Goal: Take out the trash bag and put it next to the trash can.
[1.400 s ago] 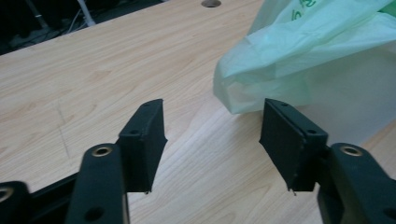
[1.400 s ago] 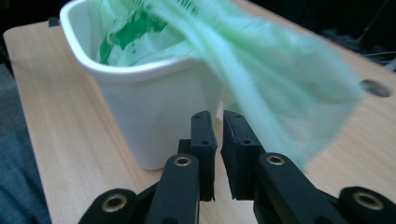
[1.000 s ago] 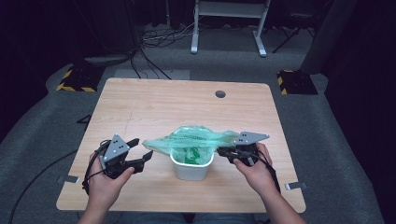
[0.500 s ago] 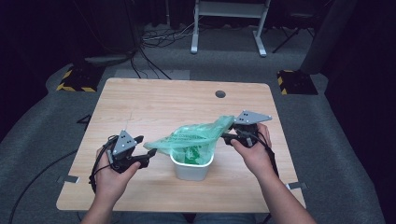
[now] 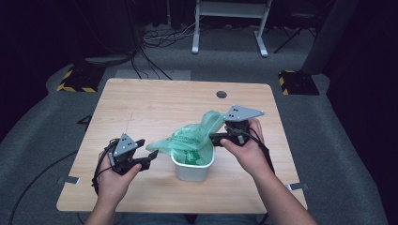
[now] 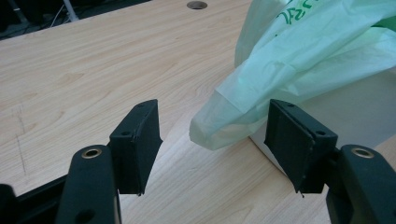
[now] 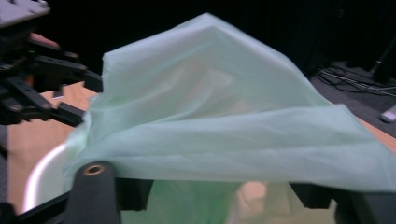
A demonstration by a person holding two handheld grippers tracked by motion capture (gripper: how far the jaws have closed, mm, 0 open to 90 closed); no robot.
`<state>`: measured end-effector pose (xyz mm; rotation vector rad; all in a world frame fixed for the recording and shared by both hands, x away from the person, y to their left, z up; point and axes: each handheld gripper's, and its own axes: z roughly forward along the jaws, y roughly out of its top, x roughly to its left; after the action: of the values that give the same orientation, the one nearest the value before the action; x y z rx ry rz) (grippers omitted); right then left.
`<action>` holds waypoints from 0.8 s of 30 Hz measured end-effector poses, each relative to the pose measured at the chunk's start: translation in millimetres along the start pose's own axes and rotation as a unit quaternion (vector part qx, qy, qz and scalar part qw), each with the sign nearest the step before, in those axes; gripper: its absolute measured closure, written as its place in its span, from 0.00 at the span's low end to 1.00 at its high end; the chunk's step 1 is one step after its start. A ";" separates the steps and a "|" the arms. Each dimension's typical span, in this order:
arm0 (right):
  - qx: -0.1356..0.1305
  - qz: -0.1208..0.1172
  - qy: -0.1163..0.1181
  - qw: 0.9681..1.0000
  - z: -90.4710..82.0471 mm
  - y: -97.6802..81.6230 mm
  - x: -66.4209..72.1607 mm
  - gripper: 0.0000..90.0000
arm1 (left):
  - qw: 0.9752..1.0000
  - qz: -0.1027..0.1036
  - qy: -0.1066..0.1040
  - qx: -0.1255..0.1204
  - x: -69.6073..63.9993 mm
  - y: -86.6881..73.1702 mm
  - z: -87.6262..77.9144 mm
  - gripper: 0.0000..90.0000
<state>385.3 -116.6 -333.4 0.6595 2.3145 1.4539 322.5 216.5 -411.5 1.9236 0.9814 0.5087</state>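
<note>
A white bin (image 5: 192, 169) stands near the table's front edge with a pale green plastic bag (image 5: 187, 138) in and over it. In the left gripper view the bin's wall (image 6: 355, 112) rises behind the right jaw. My left gripper (image 5: 149, 157) is open just left of the bin. A loose corner of the bag (image 6: 219, 128) hangs in the gap of the left gripper (image 6: 212, 119), touching neither jaw. My right gripper (image 5: 216, 139) is at the bin's far right rim. The bag (image 7: 219, 121) drapes over the right gripper (image 7: 217, 191), whose jaws stand apart under the film.
The wooden table (image 5: 155, 105) has a round cable hole (image 5: 221, 94) at its far edge. Beyond it on the dark floor are cables (image 5: 155, 40) and a white stand's legs (image 5: 230, 28).
The right gripper has moved left and away from me, so the bag, earlier stretched flat between both grippers, now bunches into a peak. The left gripper has edged right toward the bin.
</note>
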 end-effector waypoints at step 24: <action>0.168 -0.032 0.041 0.984 66.7 -0.5 48.9 0.19 | 1.000 0.004 -0.028 -0.001 -7.2 -0.4 7.7 0.39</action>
<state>377.7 -40.0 -363.8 0.6139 2.6498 1.0903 323.2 206.7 -415.6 1.9302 0.9387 0.4581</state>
